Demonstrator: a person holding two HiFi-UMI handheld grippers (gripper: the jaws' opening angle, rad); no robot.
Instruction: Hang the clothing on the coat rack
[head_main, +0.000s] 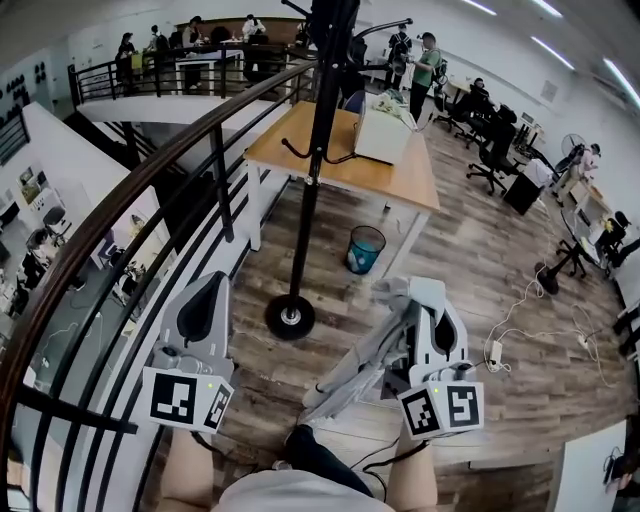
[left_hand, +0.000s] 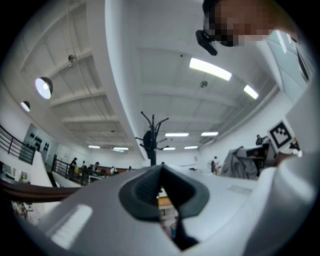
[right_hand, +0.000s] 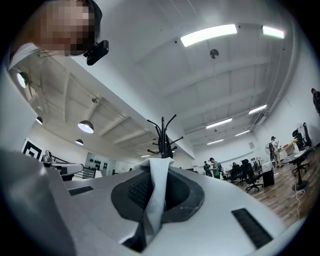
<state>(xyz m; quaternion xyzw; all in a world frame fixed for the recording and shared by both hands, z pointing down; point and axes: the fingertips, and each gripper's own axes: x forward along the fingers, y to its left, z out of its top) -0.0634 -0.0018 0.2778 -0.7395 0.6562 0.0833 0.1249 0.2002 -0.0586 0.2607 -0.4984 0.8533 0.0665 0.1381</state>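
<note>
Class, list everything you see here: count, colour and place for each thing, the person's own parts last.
coat rack: one, black, standing on the floor by the railing
railing: one, dark, curving along the left
table: one, light wood top, behind the rack
bin: one, blue, on the floor beside the table
power strip: one, white, on the floor at right
people: several, mixed, far back
clothing: one, grey, hanging from the right claw
left claw: one, white, lower left, shut and empty
right claw: one, white, lower right, shut on the clothing
</note>
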